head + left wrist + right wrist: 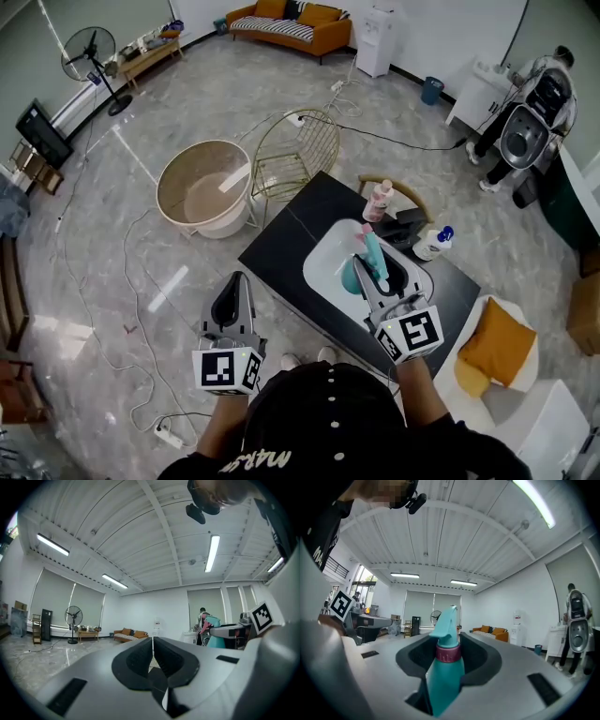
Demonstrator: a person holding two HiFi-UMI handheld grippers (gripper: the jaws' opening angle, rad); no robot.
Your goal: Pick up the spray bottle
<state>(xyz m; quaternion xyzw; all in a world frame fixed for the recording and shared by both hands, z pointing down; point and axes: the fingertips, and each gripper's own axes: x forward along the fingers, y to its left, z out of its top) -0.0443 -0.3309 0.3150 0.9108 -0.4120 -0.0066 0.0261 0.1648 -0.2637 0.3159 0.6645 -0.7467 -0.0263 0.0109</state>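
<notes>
**Jaws of the right gripper point(368, 279) pinch the spray bottle point(375, 259); the left gripper point(236, 287) holds nothing**

Head view: the right gripper reaches over the black surface point(286, 246). Its jaws sit on both sides of the teal spray bottle, which is above the white basin point(323, 267) on that surface. Whether the bottom of the bottle touches the basin cannot be seen. A pink bottle point(379, 199) and a white bottle point(434, 242) with a blue cap stand at the far side of the surface, apart from the gripper. The left gripper is held beside the near left edge of the surface, over the floor point(141, 281), and nothing is at its tip.

Left gripper view: the two jaws are pressed together and nothing is between them. Far beyond them are a sofa point(127, 633) and a standing fan point(73, 619). At the right side the teal bottle shows in the other gripper.

Right gripper view: the jaws stand partly apart and press on the spray bottle from both sides. The bottle is upright between them, and its spray head rises above the jaws.
</notes>
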